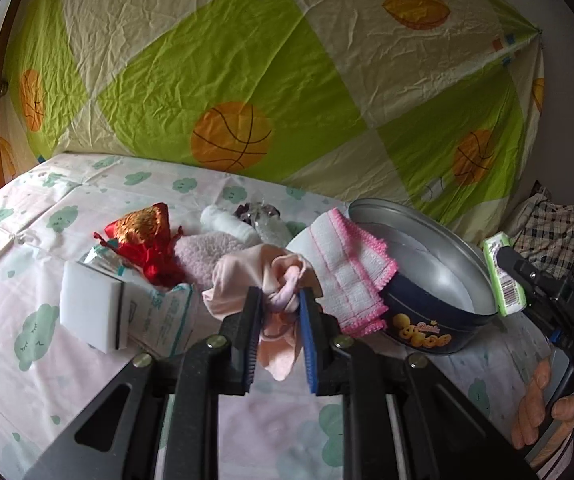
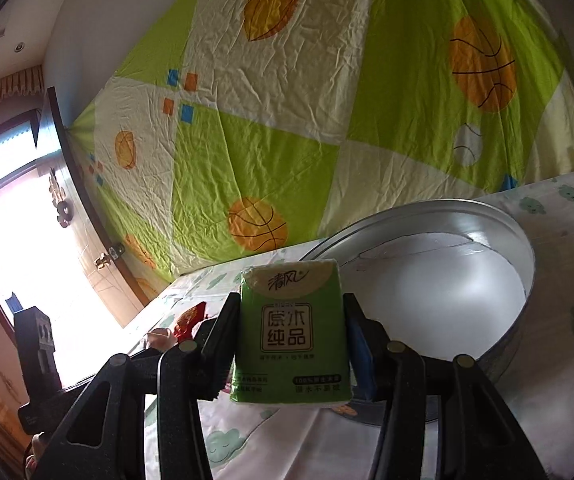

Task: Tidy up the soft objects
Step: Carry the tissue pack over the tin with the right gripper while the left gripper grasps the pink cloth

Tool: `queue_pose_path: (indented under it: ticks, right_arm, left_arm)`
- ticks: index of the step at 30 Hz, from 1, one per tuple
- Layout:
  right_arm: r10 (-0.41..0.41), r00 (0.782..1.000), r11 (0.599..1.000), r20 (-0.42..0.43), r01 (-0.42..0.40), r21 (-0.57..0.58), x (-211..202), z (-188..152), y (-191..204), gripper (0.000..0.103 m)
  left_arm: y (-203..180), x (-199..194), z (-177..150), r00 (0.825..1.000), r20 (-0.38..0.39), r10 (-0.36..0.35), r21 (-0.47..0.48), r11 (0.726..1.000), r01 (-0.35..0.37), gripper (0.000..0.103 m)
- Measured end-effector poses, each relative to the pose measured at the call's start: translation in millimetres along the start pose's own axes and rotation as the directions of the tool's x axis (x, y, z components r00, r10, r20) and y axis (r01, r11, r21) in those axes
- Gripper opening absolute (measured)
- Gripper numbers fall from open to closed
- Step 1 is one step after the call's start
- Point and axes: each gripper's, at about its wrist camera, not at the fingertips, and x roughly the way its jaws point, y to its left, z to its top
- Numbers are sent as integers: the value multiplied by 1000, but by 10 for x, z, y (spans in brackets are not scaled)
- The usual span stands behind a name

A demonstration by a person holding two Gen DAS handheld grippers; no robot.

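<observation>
A crumpled pale pink cloth (image 1: 243, 280) hangs at frame centre; a green tissue pack (image 2: 291, 340) stands upright, centre frame.

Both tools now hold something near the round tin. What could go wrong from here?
1. The left tool grips only a bunched fold of the pink cloth; the rest hangs loose and may slip out or drag.
2. The pink-edged towel lies draped over the tin rim and could get pushed off.
3. The right tool holds the green tissue pack close by; the tools may collide.
</observation>
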Motion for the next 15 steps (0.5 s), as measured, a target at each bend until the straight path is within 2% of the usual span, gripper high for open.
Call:
queue_pose_path:
  ticks: [5,11,15]
  right_arm:
    - [-150,984,988,101,154,-33,-117,50,-19,52]
    - [-308,929,939,207,332,-91,-178,123,-26,52]
    - [-369,905,909,210,399,-122,-123,175,-124,52]
  left_arm:
    - [-233,-78,156,996,79,-33,98,995,25,17]
    - [-531,56,292,991,88,-98,150,985,84,17]
    - [-771,177,371,987,90,-133,185,976,115,17]
